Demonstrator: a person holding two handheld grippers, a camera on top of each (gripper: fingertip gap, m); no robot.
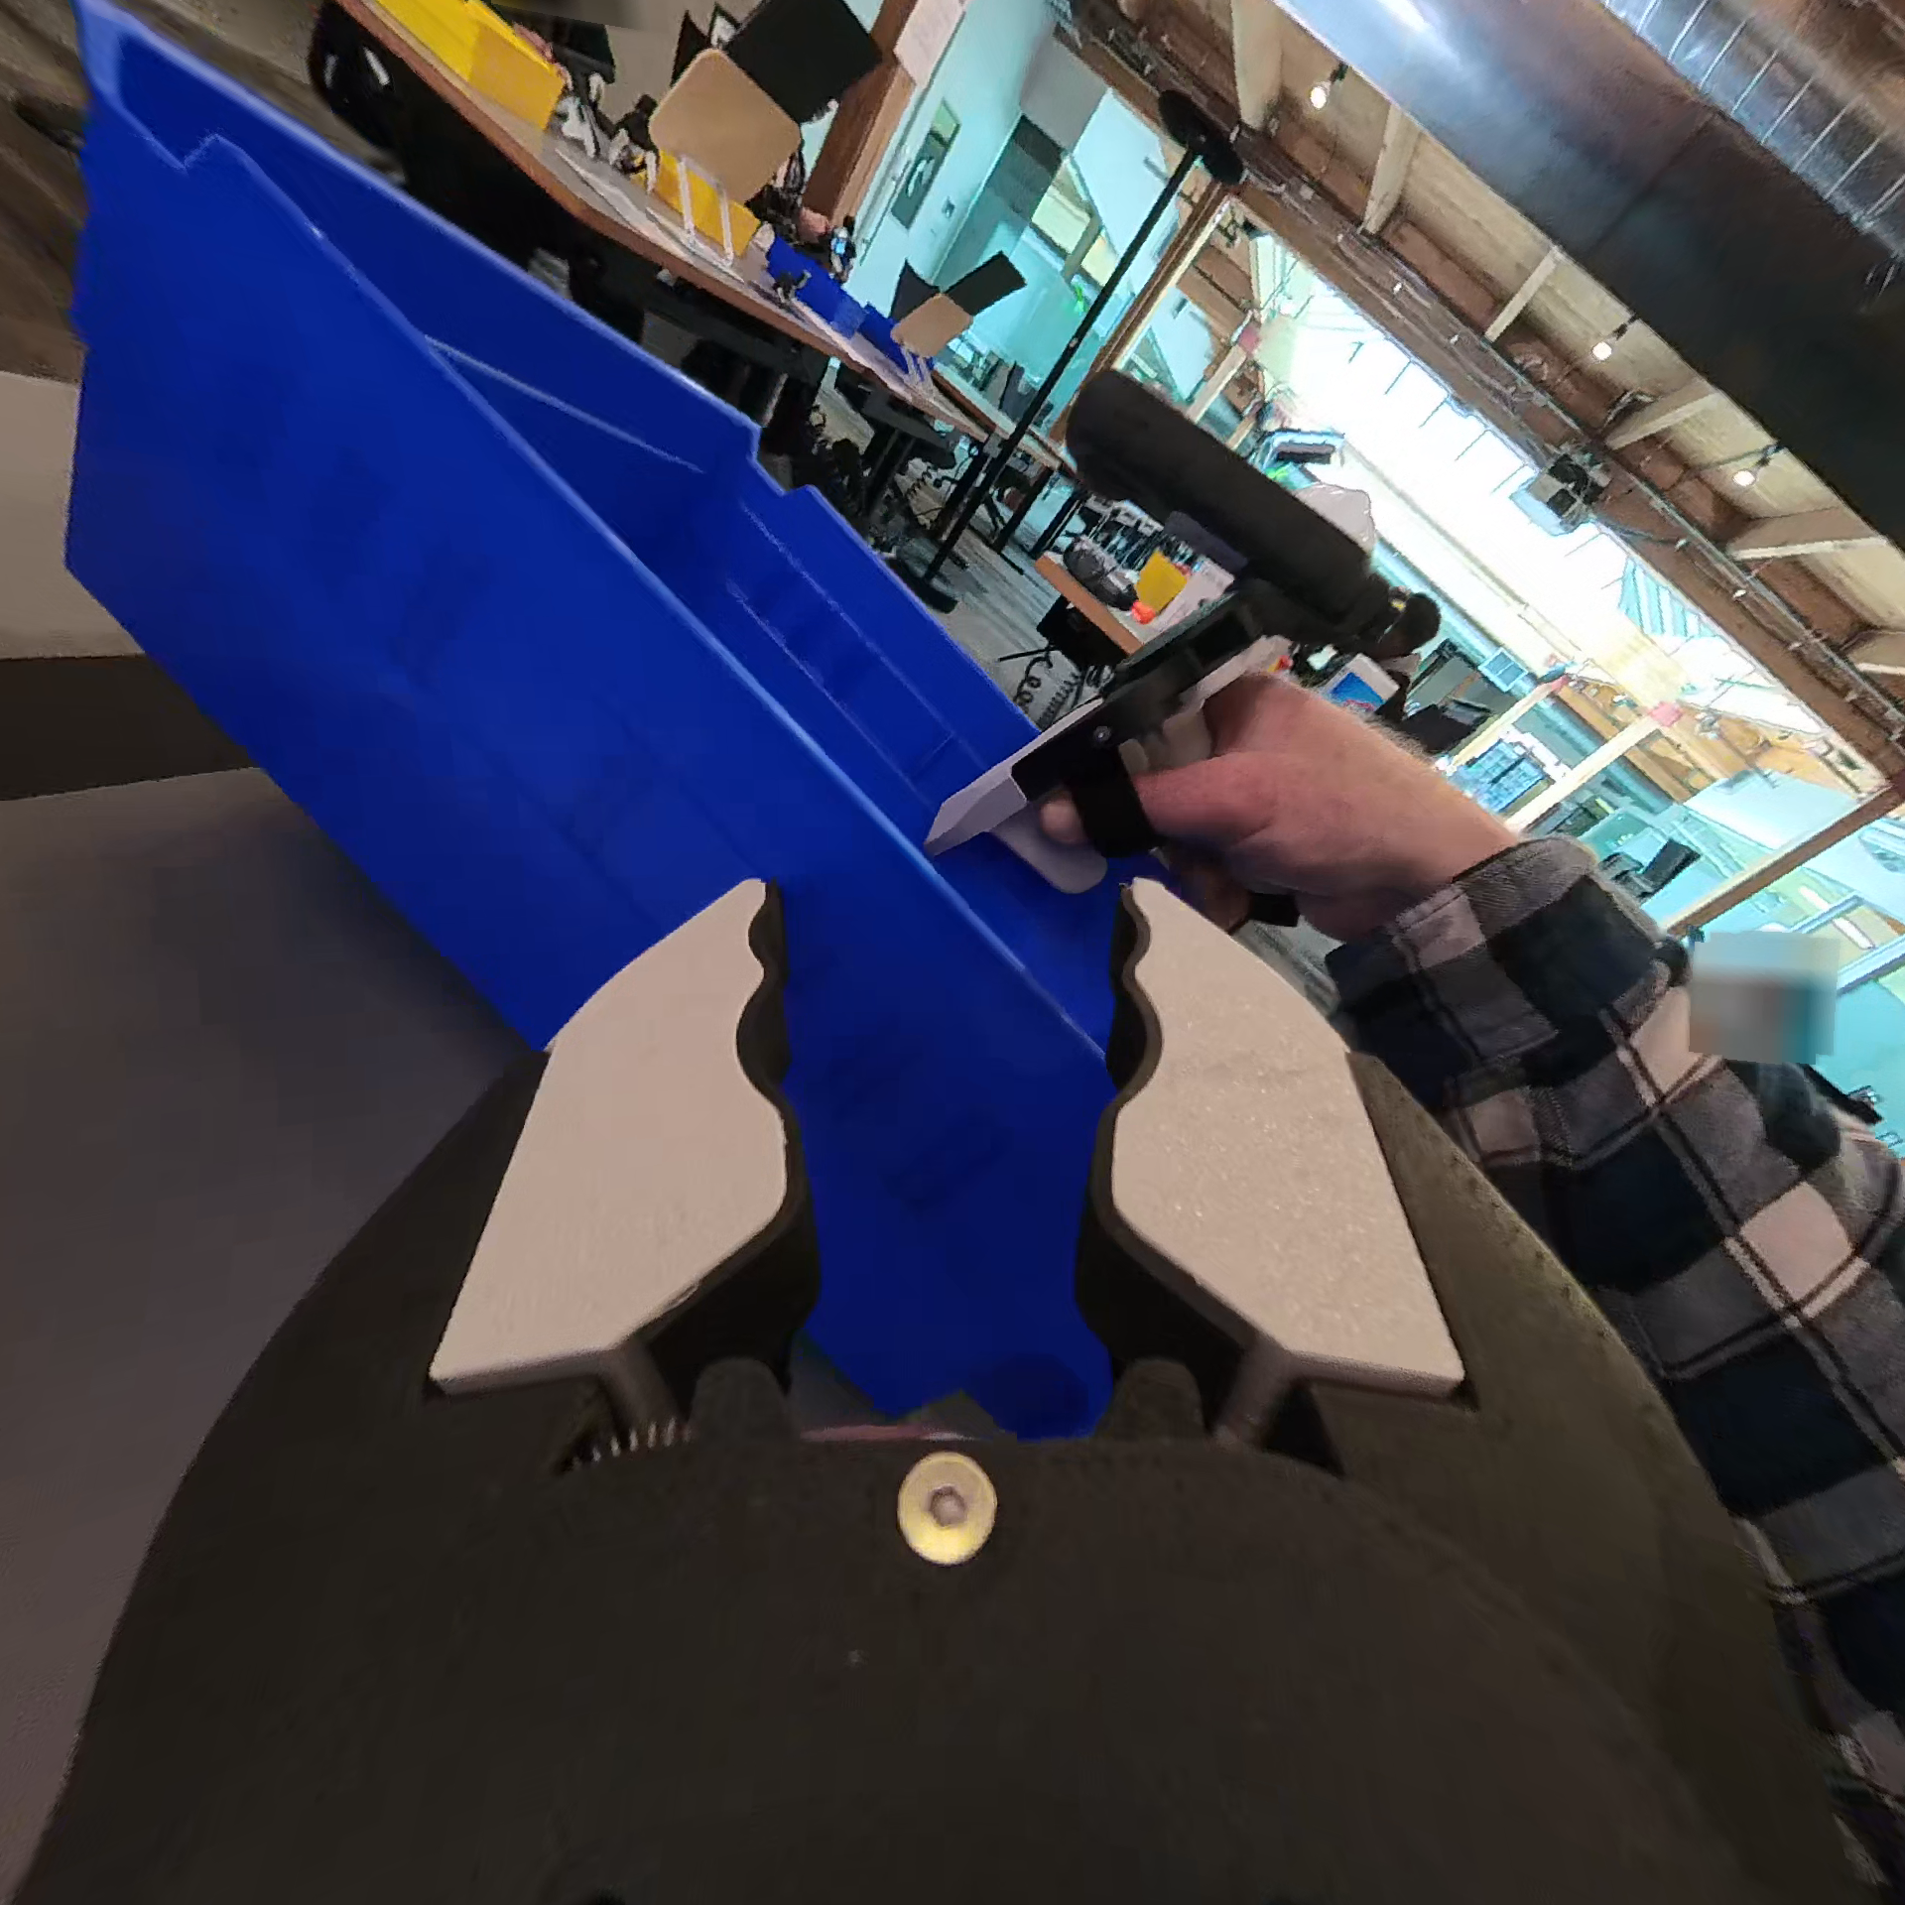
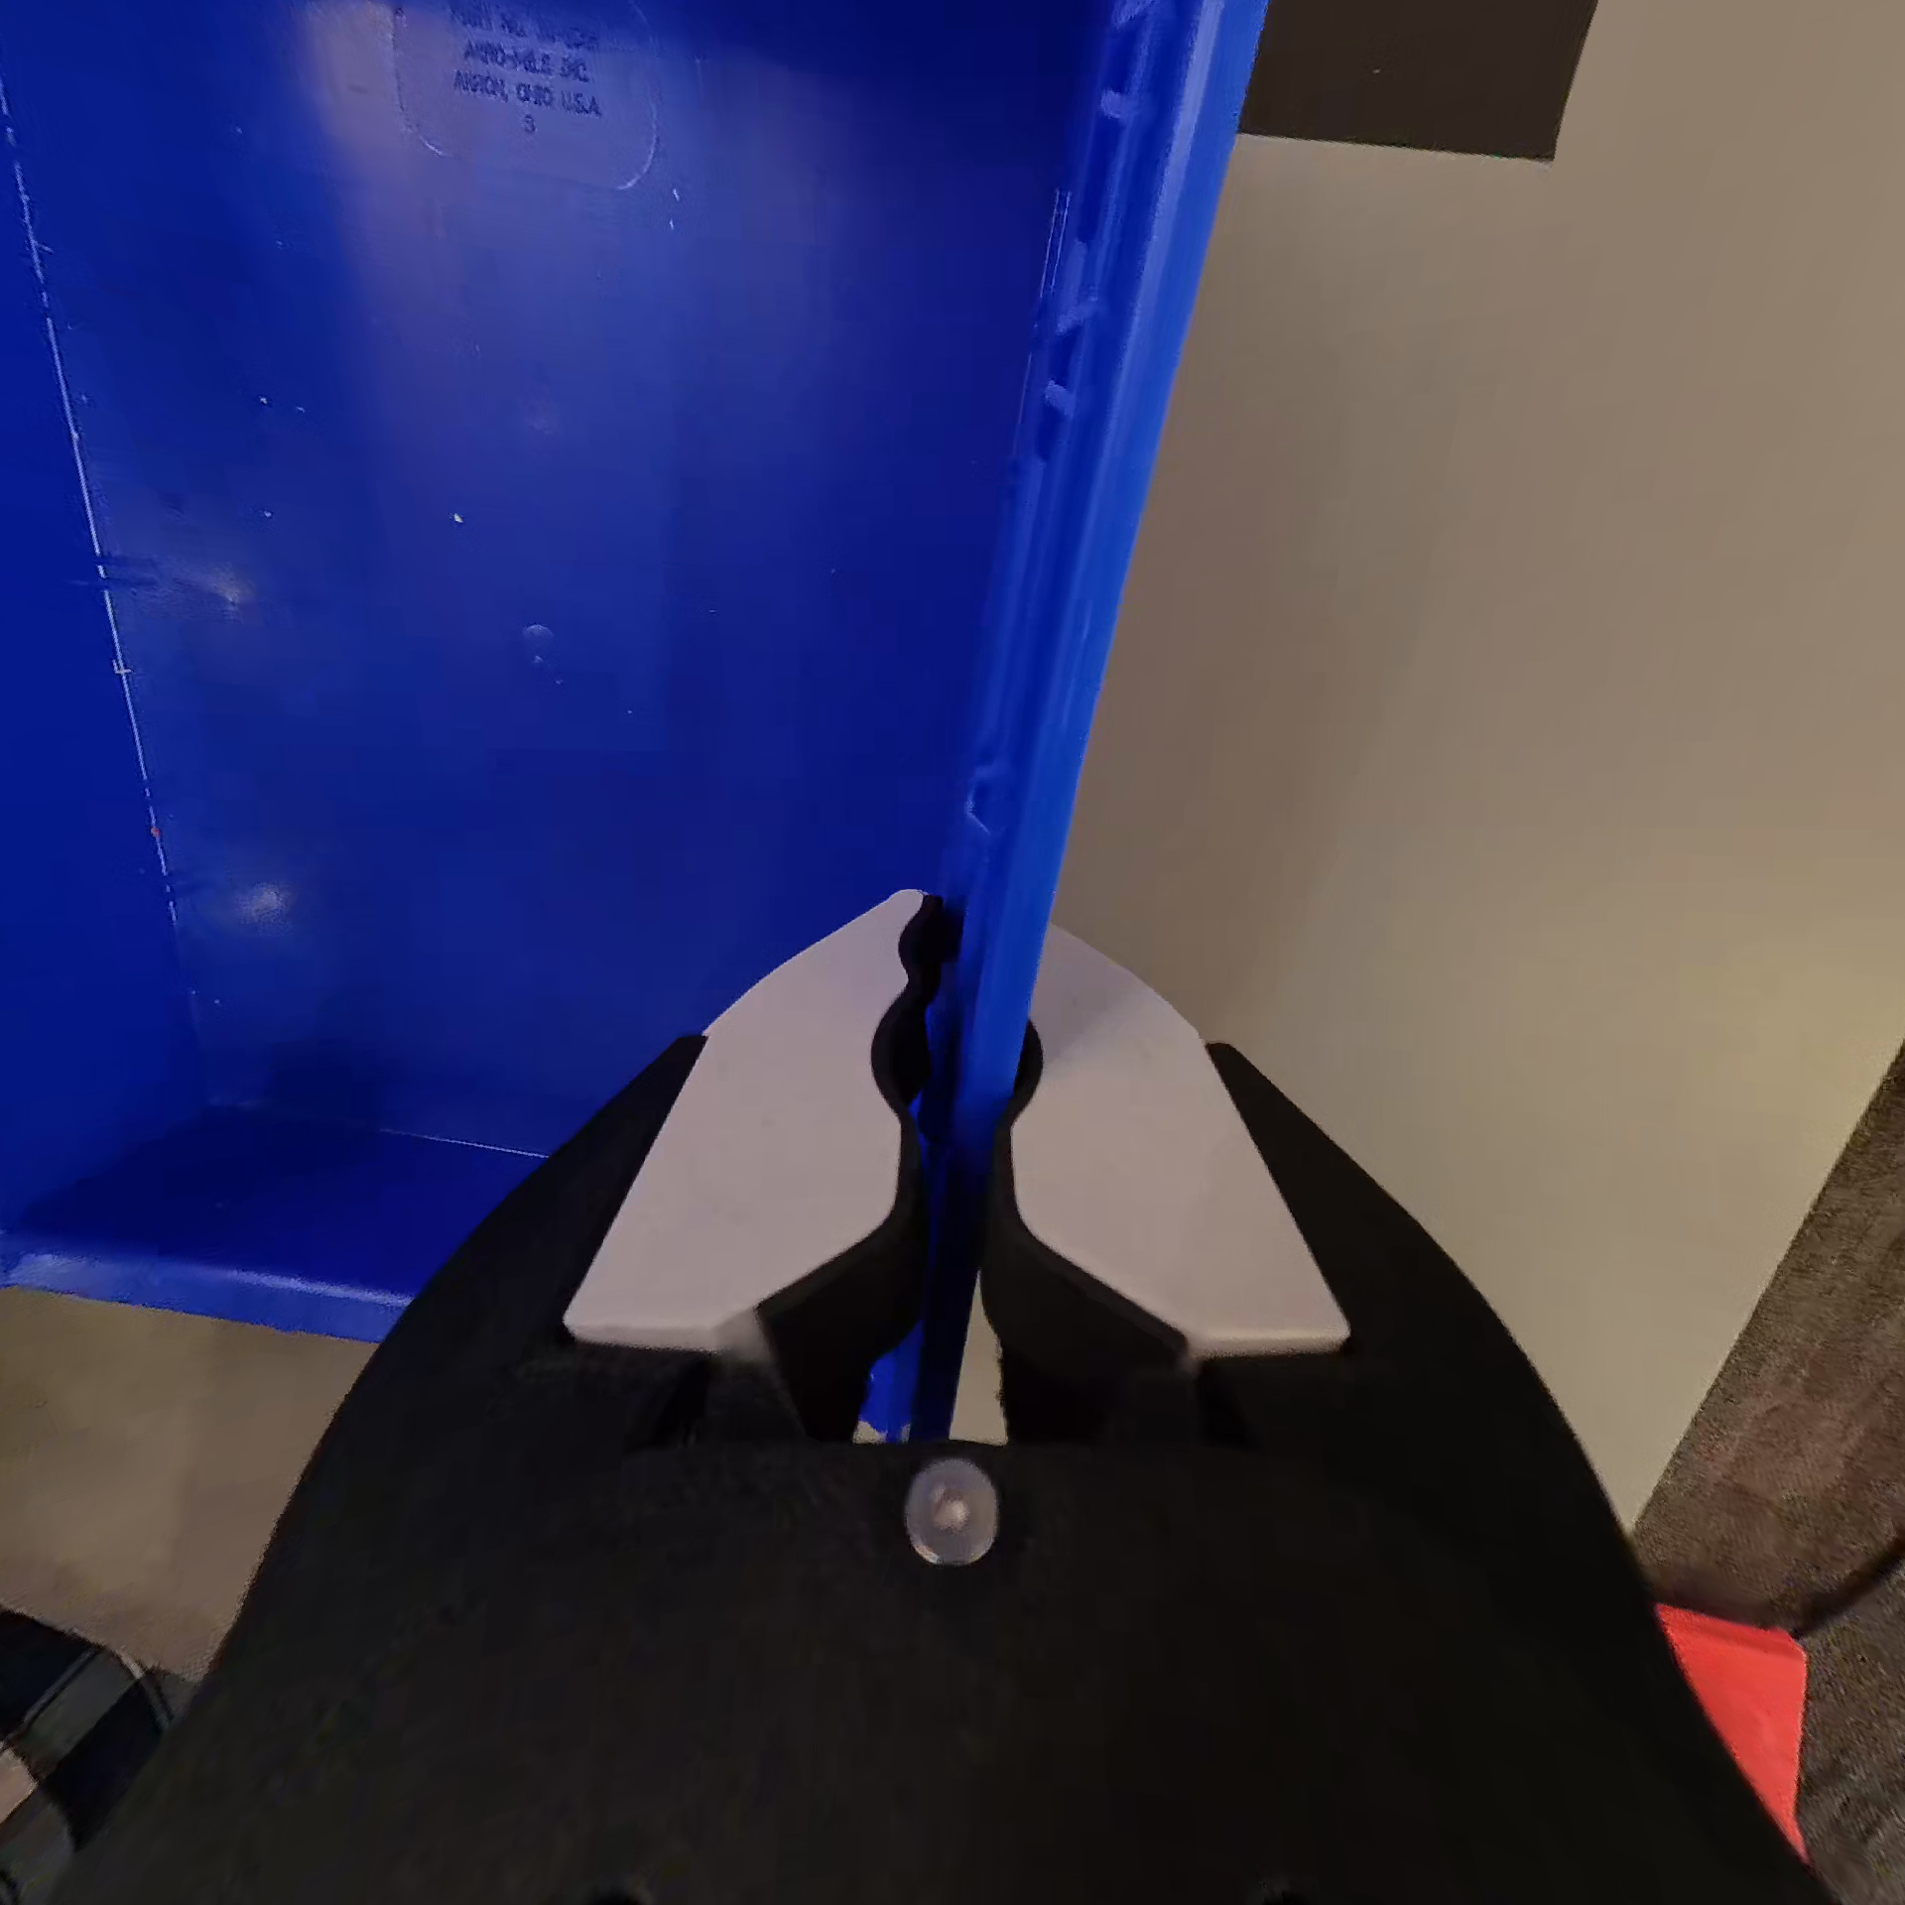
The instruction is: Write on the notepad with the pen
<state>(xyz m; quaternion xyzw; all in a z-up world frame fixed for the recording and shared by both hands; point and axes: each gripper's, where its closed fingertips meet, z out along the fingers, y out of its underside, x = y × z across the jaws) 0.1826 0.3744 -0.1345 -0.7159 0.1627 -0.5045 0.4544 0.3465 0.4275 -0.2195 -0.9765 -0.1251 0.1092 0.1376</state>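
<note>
right claw clamped on the side wall of a blue bin; no writing begun.

the left claw is spread wide with nothing between its fingers, the bin's outer wall just ahead of it. the bin is tipped up off the pale table, its inside bare as far as i can see. neither the pen nor the notepad shows in either view, so where they lie i cannot tell. by my reckoning the whole task is still ahead: find both, grip the pen, put marks on paper.
</note>
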